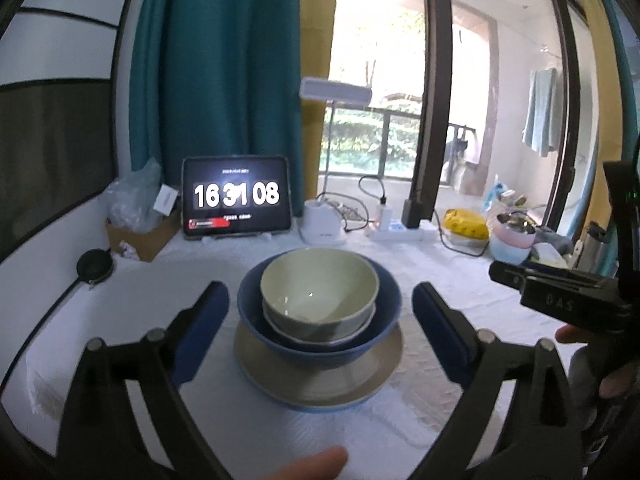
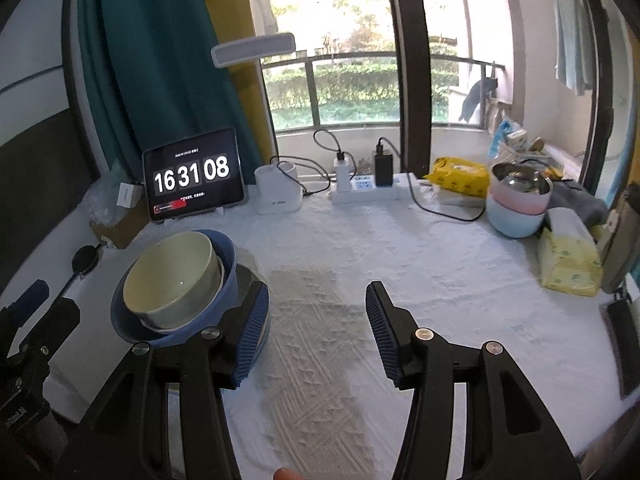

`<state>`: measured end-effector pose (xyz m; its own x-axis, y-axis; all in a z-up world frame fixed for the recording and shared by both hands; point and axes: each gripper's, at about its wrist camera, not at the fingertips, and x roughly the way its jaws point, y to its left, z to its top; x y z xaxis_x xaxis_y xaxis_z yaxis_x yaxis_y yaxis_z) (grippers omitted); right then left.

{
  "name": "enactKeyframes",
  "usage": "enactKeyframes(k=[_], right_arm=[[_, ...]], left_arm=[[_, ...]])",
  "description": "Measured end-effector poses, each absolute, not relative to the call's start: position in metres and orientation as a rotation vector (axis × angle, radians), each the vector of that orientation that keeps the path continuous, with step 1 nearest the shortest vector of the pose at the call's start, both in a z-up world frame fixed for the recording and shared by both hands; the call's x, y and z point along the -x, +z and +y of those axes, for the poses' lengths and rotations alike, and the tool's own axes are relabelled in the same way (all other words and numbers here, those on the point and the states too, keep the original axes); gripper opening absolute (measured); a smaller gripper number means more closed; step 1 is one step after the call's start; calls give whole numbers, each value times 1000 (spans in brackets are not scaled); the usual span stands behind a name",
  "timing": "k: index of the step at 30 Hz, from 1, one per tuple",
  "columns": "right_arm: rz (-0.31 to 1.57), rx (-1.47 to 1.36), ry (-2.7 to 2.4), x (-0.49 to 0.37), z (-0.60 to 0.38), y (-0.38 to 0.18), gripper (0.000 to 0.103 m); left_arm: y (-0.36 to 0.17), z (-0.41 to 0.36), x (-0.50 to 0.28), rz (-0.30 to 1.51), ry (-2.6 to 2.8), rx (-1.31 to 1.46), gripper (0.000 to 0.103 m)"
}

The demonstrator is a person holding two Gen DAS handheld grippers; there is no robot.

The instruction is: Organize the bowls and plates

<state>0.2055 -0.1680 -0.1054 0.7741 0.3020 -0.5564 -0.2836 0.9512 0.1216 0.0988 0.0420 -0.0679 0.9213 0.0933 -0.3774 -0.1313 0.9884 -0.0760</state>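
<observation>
Right, from my left wrist view the stack sits in the middle of the white-clothed counter [image 1: 460,300]: a pale green bowl [image 1: 316,292] nested in a white bowl [image 1: 320,330], both inside a blue bowl [image 1: 316,344], all on a beige plate [image 1: 320,376] with a blue rim. The bowls stand mouth up; the green one tips slightly toward the left in my right wrist view. Being round, none has a long axis I can call.

My left hand-held gripper [image 1: 320,328] is released, its blue pads wide on either side of the stack and clear of it. My right hand-held gripper [image 2: 316,332] also stands apart with nothing but cloth between its pads; its left finger overlaps the plate's edge in the picture, and I cannot tell whether it touches.

Open cloth runs to the right of the stack and ahead of my right gripper. The far edge is crowded: a tablet [image 2: 194,176] showing a clock, a white lamp base [image 2: 278,194], a power strip [image 2: 372,188], a yellow packet [image 2: 460,178], stacked pastel bowls [image 2: 518,204] and a tissue pack [image 2: 568,256] at right. The counter's left edge lies near the stack.
</observation>
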Motion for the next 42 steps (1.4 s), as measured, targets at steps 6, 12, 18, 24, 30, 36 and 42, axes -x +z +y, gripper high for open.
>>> enactKeyframes(k=[6, 12, 18, 24, 30, 36, 42], right_arm=[[544, -28, 291, -180, -179, -88, 55], [494, -15, 281, -156, -185, -75, 56], [441, -5, 267, -136, -191, -62, 57], [402, 0, 256, -120, -195, -52, 57], [357, 11, 244, -107, -196, -40, 63], [326, 10, 236, -98, -199, -31, 67], [304, 4, 222, -92, -204, -25, 68]], left_arm=[[-57, 34, -83, 342, 92, 84, 94], [-44, 25, -61, 271, 82, 68, 94], [-32, 23, -47, 229, 79, 73, 94], [-22, 22, -37, 193, 91, 62, 94], [-10, 20, -25, 138, 89, 50, 95], [0, 21, -20, 116, 97, 41, 95], [6, 23, -17, 101, 92, 48, 95]])
